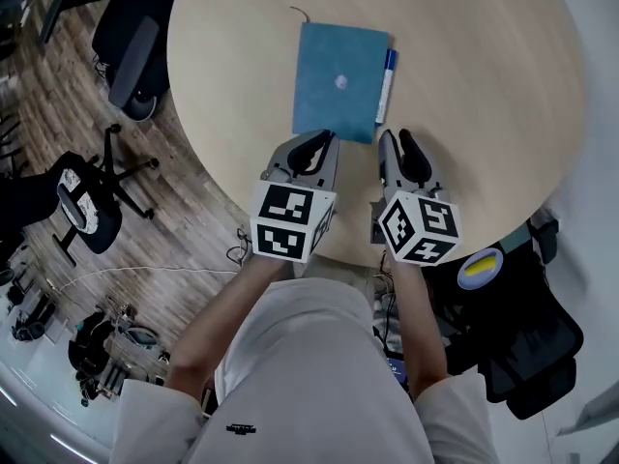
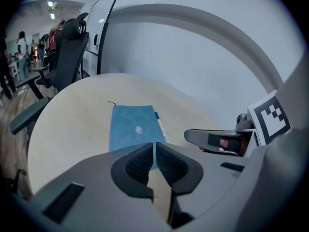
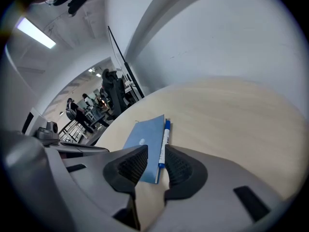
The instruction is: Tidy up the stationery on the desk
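Observation:
A blue notebook [image 1: 338, 83] [image 2: 131, 127] [image 3: 145, 144] lies flat on the round beige desk [image 1: 232, 75]. Along its right edge lies a white pen with a blue cap [image 1: 386, 85] [image 2: 161, 127] [image 3: 164, 141]. My left gripper [image 1: 327, 138] [image 2: 154, 149] hovers just short of the notebook's near edge, jaws shut with nothing between them. The right gripper [image 1: 397, 135] [image 3: 161, 161] sits just short of the pen's near end. Its jaws stand a little apart and hold nothing.
Black office chairs [image 1: 135, 37] stand off the desk's left side, another one [image 1: 87, 206] lower left. A dark chair [image 1: 522, 336] with a round yellow-and-white object [image 1: 481, 267] sits at lower right. Cables and gear [image 1: 106, 341] lie on the wooden floor.

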Demonstrator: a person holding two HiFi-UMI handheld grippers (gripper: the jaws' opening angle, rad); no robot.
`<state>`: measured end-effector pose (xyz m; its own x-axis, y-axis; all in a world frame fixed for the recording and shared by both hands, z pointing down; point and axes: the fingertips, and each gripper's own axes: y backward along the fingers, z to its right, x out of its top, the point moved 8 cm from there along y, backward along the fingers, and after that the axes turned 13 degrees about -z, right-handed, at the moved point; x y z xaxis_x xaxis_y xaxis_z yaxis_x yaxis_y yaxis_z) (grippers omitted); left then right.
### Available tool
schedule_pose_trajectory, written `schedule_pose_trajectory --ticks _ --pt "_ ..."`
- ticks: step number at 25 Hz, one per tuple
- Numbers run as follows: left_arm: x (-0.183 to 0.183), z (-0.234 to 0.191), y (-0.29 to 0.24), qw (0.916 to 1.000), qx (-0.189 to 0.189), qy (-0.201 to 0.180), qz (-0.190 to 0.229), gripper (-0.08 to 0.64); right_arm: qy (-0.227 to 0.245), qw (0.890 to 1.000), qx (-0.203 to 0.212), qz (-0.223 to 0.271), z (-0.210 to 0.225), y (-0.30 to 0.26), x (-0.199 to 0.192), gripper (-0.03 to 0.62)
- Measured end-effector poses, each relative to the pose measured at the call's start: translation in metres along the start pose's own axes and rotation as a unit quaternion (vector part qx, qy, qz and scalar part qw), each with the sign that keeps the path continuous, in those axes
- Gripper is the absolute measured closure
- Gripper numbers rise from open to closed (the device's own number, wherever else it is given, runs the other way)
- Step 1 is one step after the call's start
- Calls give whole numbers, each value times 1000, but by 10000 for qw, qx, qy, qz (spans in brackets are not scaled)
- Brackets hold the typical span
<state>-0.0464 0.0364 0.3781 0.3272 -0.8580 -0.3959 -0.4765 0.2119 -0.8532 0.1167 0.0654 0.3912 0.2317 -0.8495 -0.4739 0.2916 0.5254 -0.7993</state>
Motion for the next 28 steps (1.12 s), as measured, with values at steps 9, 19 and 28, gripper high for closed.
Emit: schedule_pose_trajectory --ticks 9,19,28 --pt "-20 11 66 9992 -240 -282 166 525 22 9995 -215 237 -45 69 -14 463" --pt "-42 19 177 9928 -681 -742 641 525 56 9958 -428 811 -120 148 -29 463" --pt "-62 17 247 9841 -1009 -1241 775 529 85 9899 -637 1261 -177 208 -50 466"
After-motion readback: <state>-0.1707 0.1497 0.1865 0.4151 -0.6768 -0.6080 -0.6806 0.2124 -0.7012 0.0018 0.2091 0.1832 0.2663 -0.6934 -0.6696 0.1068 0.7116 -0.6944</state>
